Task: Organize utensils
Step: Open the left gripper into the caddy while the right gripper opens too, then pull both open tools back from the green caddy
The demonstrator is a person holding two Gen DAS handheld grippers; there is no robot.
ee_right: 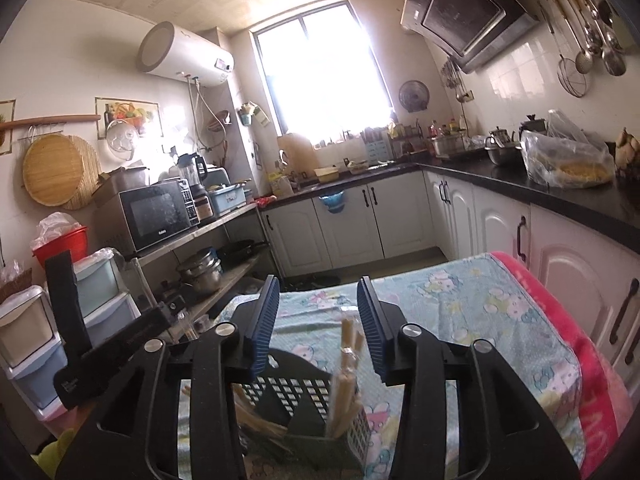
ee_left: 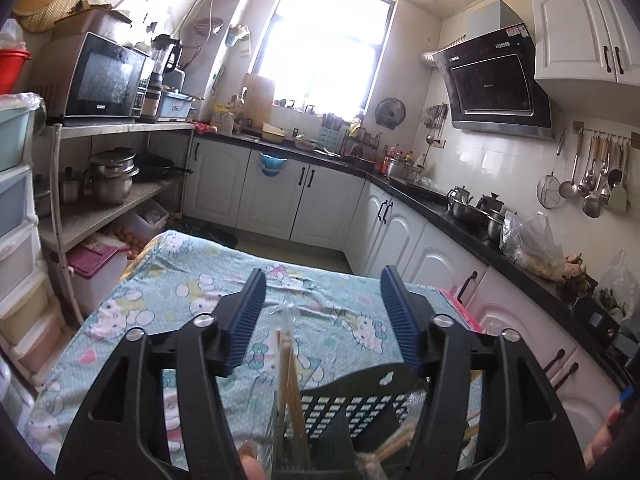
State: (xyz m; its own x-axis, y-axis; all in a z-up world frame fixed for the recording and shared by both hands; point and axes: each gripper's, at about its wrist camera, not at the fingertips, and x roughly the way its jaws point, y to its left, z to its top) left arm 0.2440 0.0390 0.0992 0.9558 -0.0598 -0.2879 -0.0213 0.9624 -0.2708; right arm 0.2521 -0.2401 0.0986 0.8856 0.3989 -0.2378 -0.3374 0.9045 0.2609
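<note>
A black perforated utensil holder [ee_left: 352, 404] stands on the table with the blue cartoon cloth [ee_left: 180, 292], right under both grippers. A pack of wooden chopsticks [ee_left: 286, 376] in clear wrap stands upright in it; more wooden sticks [ee_left: 396, 442] lean low in another compartment. My left gripper [ee_left: 322, 300] is open and empty above the holder. In the right wrist view the holder [ee_right: 304, 408] holds the wrapped chopsticks [ee_right: 347, 364] upright and loose sticks [ee_right: 256, 420] at the left. My right gripper [ee_right: 318, 312] is open, its jaws either side of the chopstick tops without touching. The left gripper's body [ee_right: 92, 356] shows at the left.
White cabinets under a black counter [ee_left: 460, 216] run along the far and right sides. A metal rack with a microwave [ee_left: 106, 76] and pots [ee_left: 112, 176] stands at the left, with plastic drawers [ee_left: 16, 220] beside it. A pink cloth [ee_right: 560, 320] edges the table's right side.
</note>
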